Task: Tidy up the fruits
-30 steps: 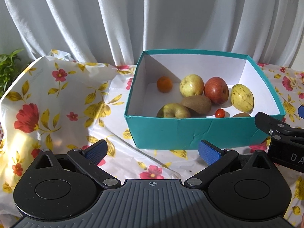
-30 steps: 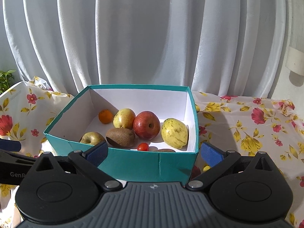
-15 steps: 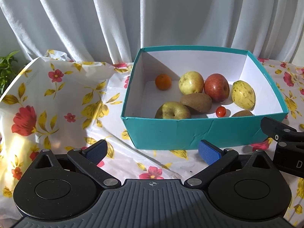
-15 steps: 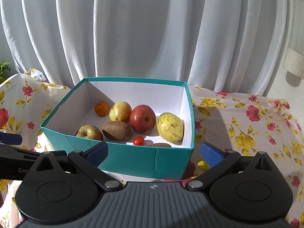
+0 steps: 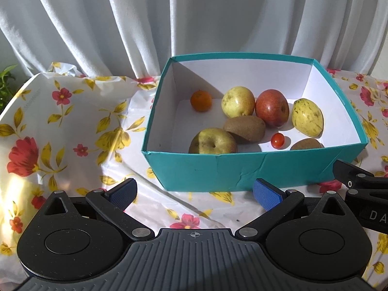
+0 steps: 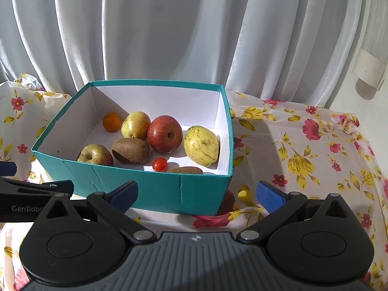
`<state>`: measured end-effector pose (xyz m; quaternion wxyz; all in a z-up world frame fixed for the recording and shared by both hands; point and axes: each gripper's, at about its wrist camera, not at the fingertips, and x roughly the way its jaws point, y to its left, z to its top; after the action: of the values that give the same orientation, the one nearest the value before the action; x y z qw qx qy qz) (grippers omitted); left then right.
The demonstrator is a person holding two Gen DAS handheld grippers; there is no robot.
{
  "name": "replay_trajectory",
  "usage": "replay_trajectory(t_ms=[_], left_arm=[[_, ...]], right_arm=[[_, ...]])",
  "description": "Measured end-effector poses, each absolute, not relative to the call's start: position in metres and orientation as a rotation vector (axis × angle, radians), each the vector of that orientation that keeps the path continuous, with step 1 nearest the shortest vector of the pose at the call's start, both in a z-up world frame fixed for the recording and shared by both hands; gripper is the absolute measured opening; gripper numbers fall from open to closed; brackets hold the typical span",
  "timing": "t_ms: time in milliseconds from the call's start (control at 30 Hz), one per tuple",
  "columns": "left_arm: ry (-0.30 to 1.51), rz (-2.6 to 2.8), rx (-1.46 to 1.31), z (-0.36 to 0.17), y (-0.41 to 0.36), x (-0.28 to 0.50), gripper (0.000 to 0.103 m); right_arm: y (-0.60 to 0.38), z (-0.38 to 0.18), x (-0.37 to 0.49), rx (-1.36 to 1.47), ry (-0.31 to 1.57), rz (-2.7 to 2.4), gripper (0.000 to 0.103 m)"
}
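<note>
A teal box (image 5: 242, 169) (image 6: 155, 189) with white inner walls stands on the flowered cloth. Inside lie a small orange (image 5: 200, 100), a yellow pear (image 5: 238, 101), a red apple (image 5: 272, 108) (image 6: 165, 133), a yellow-green spotted fruit (image 5: 307, 117) (image 6: 201, 145), two kiwis (image 5: 244, 127) (image 5: 306, 144), a green apple (image 5: 213, 141) and a cherry tomato (image 5: 277, 140) (image 6: 159, 164). My left gripper (image 5: 194, 194) is open in front of the box. My right gripper (image 6: 197, 194) is open too, before the box's right corner. Neither holds anything.
Behind the table hangs a white curtain (image 6: 169, 29). The flowered plastic cloth (image 5: 60, 121) is rumpled and raised at the left. A green plant (image 5: 6, 84) peeks in at the far left. Bare cloth (image 6: 315, 150) lies right of the box.
Both grippers have risen and drawn a little back from the box, so more of its inside shows. The fruits have not moved. Both grippers stay open.
</note>
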<state>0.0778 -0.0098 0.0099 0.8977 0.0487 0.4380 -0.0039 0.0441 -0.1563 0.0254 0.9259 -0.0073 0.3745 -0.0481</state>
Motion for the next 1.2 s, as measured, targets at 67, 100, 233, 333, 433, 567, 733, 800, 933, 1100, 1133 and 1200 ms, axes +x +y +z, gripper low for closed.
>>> replay_trajectory(t_ms=[67,100,233,333,433,567,733,800,933,1100,1133,1200], left_arm=[[0.914,-0.009,0.106,0.01,-0.012,0.08,0.103],[0.914,-0.007,0.109,0.01,-0.013,0.081,0.103],[0.917,-0.002,0.111,0.009,-0.014,0.083,0.103],[0.924,0.001,0.109,0.008,-0.014,0.085,0.103],[0.928,0.003,0.105,0.007,-0.013,0.087,0.103],[0.925,0.011,0.123,0.007,-0.015,0.089,0.103],[0.921,0.015,0.13,0.006,-0.015,0.091,0.103],[0.923,0.016,0.132,0.006,-0.015,0.092,0.103],[0.92,0.019,0.141,0.006,-0.017,0.092,0.103],[0.923,0.016,0.139,0.006,-0.017,0.093,0.103],[0.924,0.014,0.138,0.006,-0.017,0.093,0.103],[0.927,0.013,0.137,0.006,-0.018,0.094,0.103]], right_arm=[[-0.156,0.024,0.047,-0.016,0.783,-0.107,0.103],[-0.156,0.023,0.048,-0.018,0.786,-0.11,0.103],[-0.156,0.021,0.051,-0.026,0.799,-0.122,0.103],[-0.156,0.02,0.053,-0.03,0.806,-0.124,0.103],[-0.156,0.019,0.054,-0.034,0.809,-0.124,0.103],[-0.156,0.017,0.057,-0.043,0.813,-0.126,0.103],[-0.156,0.016,0.058,-0.044,0.815,-0.124,0.103],[-0.156,0.016,0.059,-0.049,0.815,-0.124,0.103],[-0.156,0.016,0.059,-0.051,0.816,-0.113,0.103],[-0.156,0.016,0.059,-0.058,0.812,-0.115,0.103],[-0.156,0.016,0.059,-0.057,0.813,-0.114,0.103],[-0.156,0.016,0.059,-0.057,0.814,-0.114,0.103]])
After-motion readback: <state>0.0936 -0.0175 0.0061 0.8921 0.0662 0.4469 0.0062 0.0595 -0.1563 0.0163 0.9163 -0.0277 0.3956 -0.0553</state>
